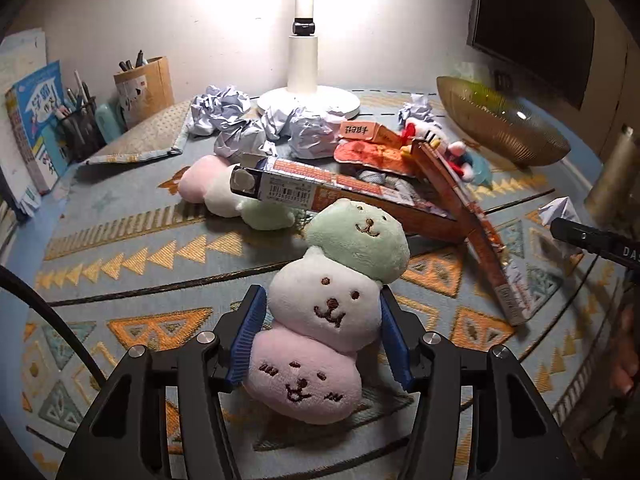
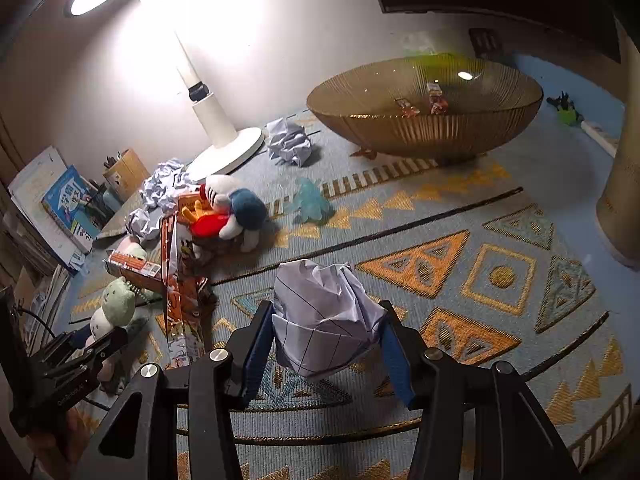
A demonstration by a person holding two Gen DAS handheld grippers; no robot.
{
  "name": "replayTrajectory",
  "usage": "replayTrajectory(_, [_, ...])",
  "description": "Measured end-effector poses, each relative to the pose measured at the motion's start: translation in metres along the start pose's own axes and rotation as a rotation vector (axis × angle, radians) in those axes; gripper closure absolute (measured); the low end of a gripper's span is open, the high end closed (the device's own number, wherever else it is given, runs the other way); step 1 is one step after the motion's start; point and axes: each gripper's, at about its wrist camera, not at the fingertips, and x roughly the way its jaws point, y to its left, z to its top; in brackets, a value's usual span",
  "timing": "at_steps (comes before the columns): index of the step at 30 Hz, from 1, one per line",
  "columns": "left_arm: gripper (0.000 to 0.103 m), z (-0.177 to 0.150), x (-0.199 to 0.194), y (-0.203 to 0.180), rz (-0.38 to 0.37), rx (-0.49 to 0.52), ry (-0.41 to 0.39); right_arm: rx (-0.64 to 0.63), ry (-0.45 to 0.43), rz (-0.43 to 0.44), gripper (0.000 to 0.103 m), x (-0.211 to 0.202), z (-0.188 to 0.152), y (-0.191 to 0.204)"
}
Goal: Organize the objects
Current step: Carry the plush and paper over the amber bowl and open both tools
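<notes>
Patterned rug point(image 2: 500, 276) – crumpled lined paper point(image 2: 326, 320) in right gripper point(image 2: 324, 344)

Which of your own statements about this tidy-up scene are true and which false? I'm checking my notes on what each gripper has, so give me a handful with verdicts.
1. The left gripper is shut on a stacked plush toy. True.
2. The right gripper is shut on a red box. False: its pads press a crumpled sheet of paper.
3. The ribbed bowl is completely empty. False: a few small wrapped items lie inside it.
4. The lamp is switched on. True.
5. The plush toy in the left gripper has three faces, in green, white and pink. True.
6. The long box stands upright beside the lamp. False: it lies tilted in the pile on the patterned cloth.
</notes>
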Motion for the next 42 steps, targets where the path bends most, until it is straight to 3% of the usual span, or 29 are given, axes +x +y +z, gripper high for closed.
replayTrajectory(5, [0.050,0.026,-0.033,-0.012,-0.079,-0.037,-0.080,0.037,-0.063,0.007,0.053,-0.030,0.022,-0.013])
replayTrajectory(11, [0.050,0.104,-0.047,-0.063,-0.153,0.035,-0.190,0.050,-0.213,-0.078,0.052,-0.072,0.077,-0.025])
replayTrajectory(14, [0.050,0.151,-0.034,-0.095,-0.185,0.065,-0.216,0.033,-0.263,-0.164,0.051,-0.077,0.112,-0.029])
replayTrajectory(19, [0.050,0.214,0.009,-0.141,-0.247,0.092,-0.206,0.078,-0.228,-0.183,0.051,-0.058,0.168,-0.049])
replayTrajectory(22, [0.045,0.232,0.038,-0.159,-0.314,0.089,-0.212,0.046,-0.242,-0.308,0.049,-0.038,0.190,-0.052])
replayTrajectory(23, [0.036,0.235,0.049,-0.163,-0.359,0.090,-0.200,0.038,-0.232,-0.334,0.048,-0.028,0.196,-0.055])
replayTrajectory(24, [0.023,0.238,0.061,-0.167,-0.402,0.088,-0.178,0.029,-0.222,-0.348,0.040,-0.020,0.199,-0.058])
replayTrajectory(25, [0.019,0.238,0.071,-0.169,-0.423,0.076,-0.156,0.029,-0.215,-0.358,0.030,-0.012,0.201,-0.063])
replayTrajectory(30, [0.018,0.231,0.090,-0.162,-0.431,0.018,-0.102,0.065,-0.181,-0.372,0.028,0.000,0.192,-0.084])
replayTrajectory(38, [0.018,0.204,0.013,-0.116,-0.375,-0.010,-0.195,0.051,-0.181,-0.308,0.026,-0.031,0.154,-0.055])
replayTrajectory(41, [0.015,0.176,-0.031,-0.095,-0.345,-0.016,-0.262,0.012,-0.189,-0.277,0.012,-0.048,0.123,-0.029])
replayTrajectory(42, [0.009,0.162,-0.043,-0.086,-0.336,-0.019,-0.284,0.003,-0.199,-0.266,0.005,-0.052,0.108,-0.022])
